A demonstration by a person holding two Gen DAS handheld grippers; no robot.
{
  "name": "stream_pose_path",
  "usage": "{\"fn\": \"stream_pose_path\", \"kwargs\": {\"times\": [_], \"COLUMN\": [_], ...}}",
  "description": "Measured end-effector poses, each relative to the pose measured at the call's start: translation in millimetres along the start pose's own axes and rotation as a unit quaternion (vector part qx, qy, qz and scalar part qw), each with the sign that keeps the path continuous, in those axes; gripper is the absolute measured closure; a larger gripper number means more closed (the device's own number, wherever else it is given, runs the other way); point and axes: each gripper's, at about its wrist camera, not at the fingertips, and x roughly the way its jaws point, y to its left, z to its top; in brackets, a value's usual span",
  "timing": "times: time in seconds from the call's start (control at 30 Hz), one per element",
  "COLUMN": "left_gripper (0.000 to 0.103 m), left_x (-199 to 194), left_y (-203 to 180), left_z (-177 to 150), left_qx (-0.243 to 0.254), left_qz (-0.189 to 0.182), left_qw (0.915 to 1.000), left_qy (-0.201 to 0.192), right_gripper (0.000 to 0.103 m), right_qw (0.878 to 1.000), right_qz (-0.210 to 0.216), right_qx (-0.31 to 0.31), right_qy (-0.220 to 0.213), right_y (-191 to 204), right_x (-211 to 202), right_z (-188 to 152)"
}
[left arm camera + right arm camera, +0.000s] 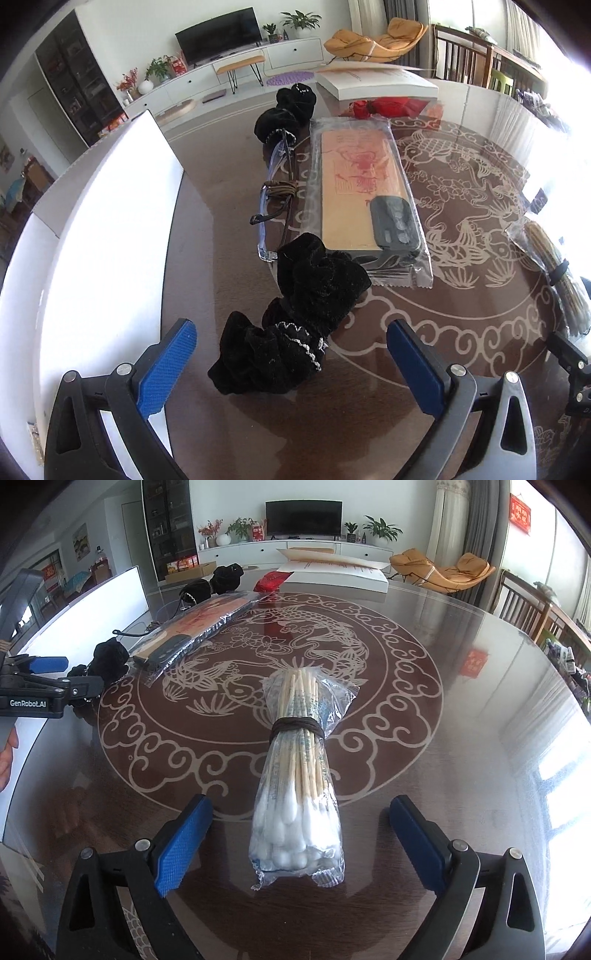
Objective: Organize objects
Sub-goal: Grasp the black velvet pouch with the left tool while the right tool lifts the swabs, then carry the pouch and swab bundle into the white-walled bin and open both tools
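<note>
"GenRobot.AI" is showing on the left gripper (48, 672) body in the right wrist view. Cotton swab bundle (297, 775) is lying on the desk (461, 701) between the right gripper (297, 840) fingers, untouched, long axis running straight away from the camera, white tips nearest, sticks pointing far; clear printed bag, dark tie round the middle. Right jaws are sitting wide apart. Left gripper (290, 363) is gaping too, straddling a black velvet scrunchie (291, 321) without touching it. Packaged wooden board (364, 199) is lying just beyond.
</note>
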Motion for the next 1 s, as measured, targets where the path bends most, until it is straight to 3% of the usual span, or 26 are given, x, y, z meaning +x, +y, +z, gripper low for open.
{"fn": "stream_pose_path", "kwargs": {"times": [0.03,0.07,0.1,0.13,0.23,0.33,0.4,0.47,0.5,0.6,0.73,0.87,1.0], "left_gripper": [0.006,0.018,0.045,0.063,0.063,0.063,0.063,0.063,0.063,0.063,0.063,0.063,0.063], "left_x": [4,5,4,1,-8,-21,-30,-38,-44,-74,-127,-164,-168], "left_y": [-1,-2,-3,-2,-9,-18,-21,-21,-19,-7,33,97,174], "left_z": [0,-2,-3,-5,-18,-41,-57,-67,-71,-80,-86,-92,-113], "left_qx": [0.003,0.005,0.004,-0.006,-0.009,-0.012,-0.021,-0.037,-0.047,-0.080,-0.117,-0.149,-0.209], "left_qz": [-0.017,-0.043,-0.054,-0.070,-0.062,-0.068,-0.075,-0.086,-0.095,-0.121,-0.140,-0.107,-0.044], "left_qw": [0.9998,0.9990,0.9985,0.9975,0.9979,0.9973,0.9966,0.9951,0.9938,0.9879,0.9785,0.9752,0.9702], "left_qy": [0.003,-0.001,-0.005,-0.010,-0.019,-0.026,-0.028,-0.030,-0.032,-0.054,-0.096,-0.124,-0.115], "right_gripper": [0.006,0.006,0.006,0.006,0.006,0.008,0.021,0.063,0.071,0.071,0.074,0.075,0.075], "right_qw": [1.000,1.000,1.000,1.000,1.000,0.999,0.998,0.998,0.998,0.995,0.990,0.980,0.959], "right_qz": [0.000,0.000,0.000,0.000,0.008,0.033,0.047,0.024,0.025,0.056,0.120,0.198,0.281], "right_qx": [0.000,0.000,0.000,0.000,0.005,0.019,0.035,0.012,0.011,0.042,0.068,0.032,0.000], "right_qy": [0.000,0.000,0.000,0.000,0.000,0.029,0.038,0.049,0.057,0.068,0.038,-0.007,-0.036], "right_y": [0,0,0,0,-2,-7,-10,-7,-7,-15,1,70,161], "right_x": [0,0,0,0,0,0,0,3,4,-2,-41,-86,-112], "right_z": [0,0,0,0,0,8,16,24,27,32,47,79,109]}}
